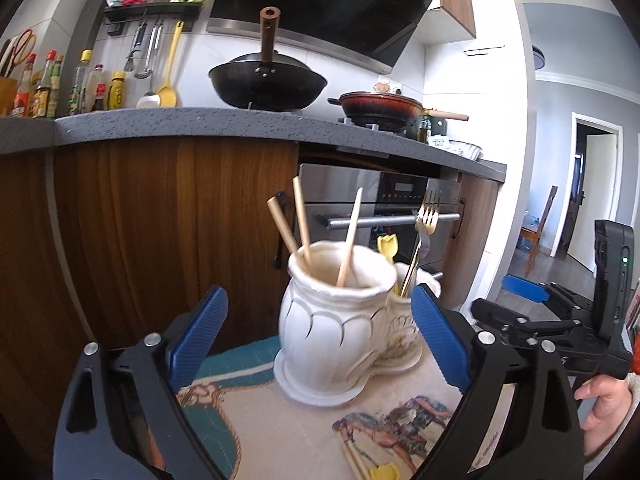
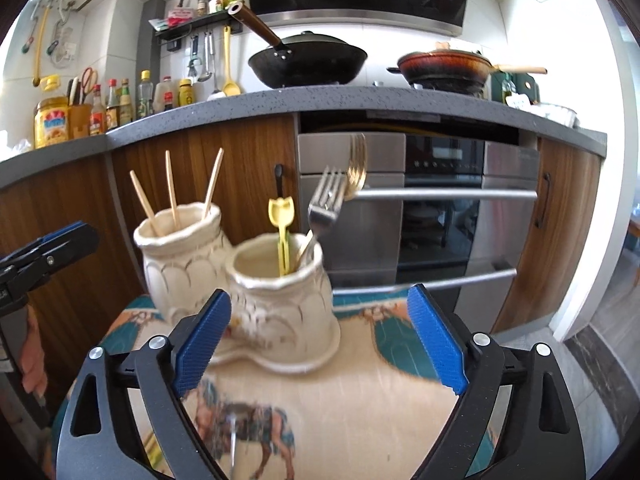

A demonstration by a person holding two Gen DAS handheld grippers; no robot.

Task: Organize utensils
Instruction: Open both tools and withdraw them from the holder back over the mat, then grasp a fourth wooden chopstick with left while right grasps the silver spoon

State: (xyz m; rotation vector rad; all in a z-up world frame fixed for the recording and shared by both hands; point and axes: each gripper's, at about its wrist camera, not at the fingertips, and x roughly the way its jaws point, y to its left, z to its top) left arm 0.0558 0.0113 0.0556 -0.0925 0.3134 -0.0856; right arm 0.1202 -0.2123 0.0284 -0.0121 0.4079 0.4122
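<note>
Both grippers hover just short of the double ceramic holder (image 1: 344,332), which stands on a patterned cloth (image 1: 288,432) covering a small bench in front of the kitchen cabinets. The left gripper (image 1: 320,336) has its blue jaws spread wide with nothing between the pads, the chopstick pot sitting just beyond them; the right gripper (image 2: 320,336) is likewise wide apart and empty, facing the other pot. Sorting looks well along: three wooden chopsticks (image 2: 172,188) stand in one pot, while a silver fork (image 2: 326,200), a gold fork (image 2: 357,168) and a small yellow tulip-topped pick (image 2: 281,216) stand in its twin (image 2: 280,300). It is not finished, I would say, since a few pieces lie loose on the cloth near the front edge: what look like two more chopsticks (image 1: 354,462) and another yellow piece (image 1: 385,472) in the left view, and a slim metal handle (image 2: 233,446) in the right view, blurred enough that I cannot name it. Those presumably go into the matching pots. As for writing, the sauce bottles (image 2: 120,104) and the big yellow jar (image 2: 51,122) on the counter carry labels, but none can be read from here.
</note>
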